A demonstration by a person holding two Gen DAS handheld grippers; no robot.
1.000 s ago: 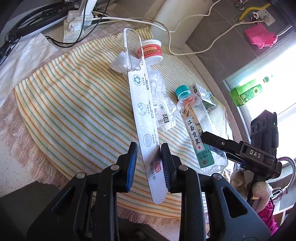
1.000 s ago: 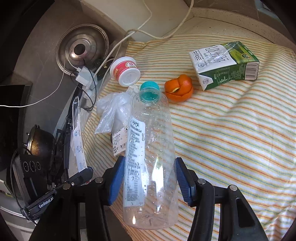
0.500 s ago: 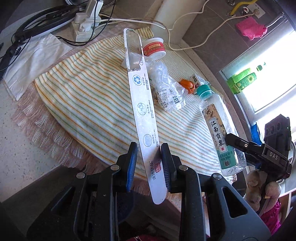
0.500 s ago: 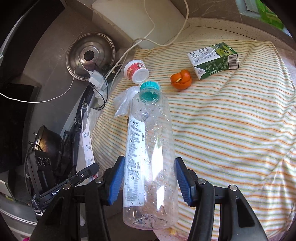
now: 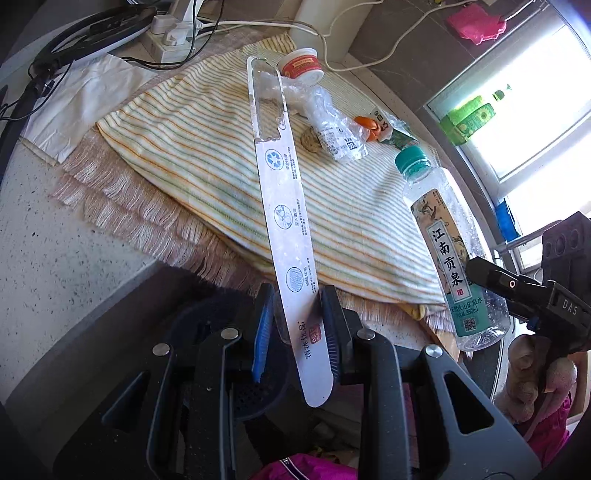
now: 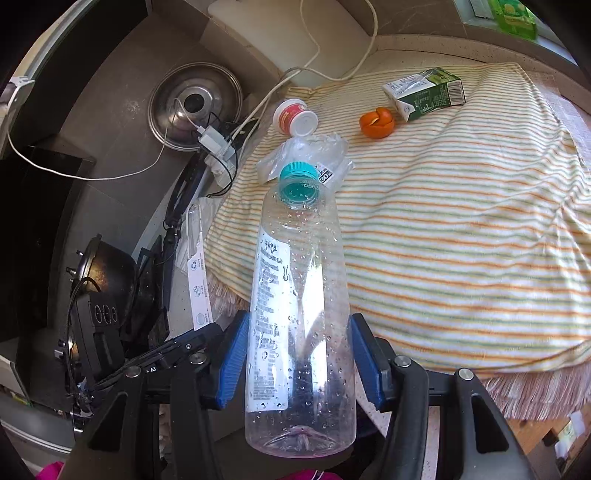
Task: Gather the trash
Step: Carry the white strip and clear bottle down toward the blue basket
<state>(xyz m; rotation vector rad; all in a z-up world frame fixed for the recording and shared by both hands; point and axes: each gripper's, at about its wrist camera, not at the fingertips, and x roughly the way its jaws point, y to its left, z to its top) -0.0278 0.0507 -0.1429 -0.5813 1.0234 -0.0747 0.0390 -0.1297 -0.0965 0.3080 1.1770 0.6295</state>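
My left gripper [image 5: 295, 332] is shut on a long white packaging strip [image 5: 284, 206] that sticks forward over the striped cloth [image 5: 192, 147]. My right gripper [image 6: 299, 354] is shut on an empty clear bottle [image 6: 299, 314] with a teal cap; the left wrist view shows the same bottle [image 5: 447, 258] at the right. On the cloth lie a red-and-white tub [image 6: 295, 118], a crumpled clear bag [image 6: 306, 155], an orange peel [image 6: 376, 122] and a green-and-white carton [image 6: 424, 92]. Both grippers hang over the counter's front edge, near the cloth's fringe.
A power strip [image 5: 173, 33] with tangled cables and a white sheet [image 5: 85, 99] lie beyond the cloth's left side. A round metal lid [image 6: 195, 103] sits at the back left. A dark round container [image 5: 251, 391] is below the left gripper. A bright window [image 5: 535, 110] is on the right.
Both grippers have drawn back from the striped cloth toward the counter's front edge, carrying the strip and the bottle. The things on the cloth now look smaller and farther away.
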